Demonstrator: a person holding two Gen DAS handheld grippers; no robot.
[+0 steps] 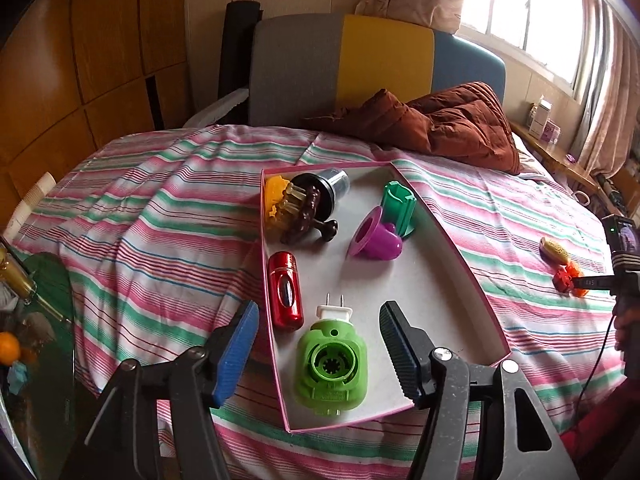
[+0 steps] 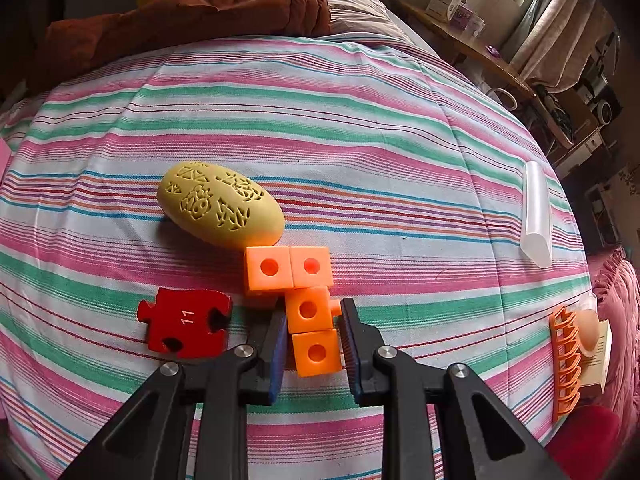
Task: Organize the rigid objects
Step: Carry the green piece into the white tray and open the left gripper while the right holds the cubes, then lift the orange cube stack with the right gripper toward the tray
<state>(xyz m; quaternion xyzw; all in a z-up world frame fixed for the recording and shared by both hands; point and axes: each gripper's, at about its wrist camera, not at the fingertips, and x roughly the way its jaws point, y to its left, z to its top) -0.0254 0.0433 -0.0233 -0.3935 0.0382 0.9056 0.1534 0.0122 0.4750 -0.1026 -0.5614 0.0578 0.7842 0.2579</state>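
1. Bed (image 1: 168,208) under a striped sheet; window (image 1: 528,20) behind.
2. Left gripper (image 1: 320,344) fingers apart, empty, above the pink box (image 1: 440,236).
3. Right gripper (image 2: 314,340) fingers clamp the orange cubes (image 2: 308,312) on the sheet.

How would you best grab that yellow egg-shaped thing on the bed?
Grip the yellow egg across its narrow middle, coming from above. It lies flat on the sheet with its long axis slanting, so the jaws should turn to straddle the short width. Its far side looks the freer approach: the orange cubes touch or nearly touch its near end.
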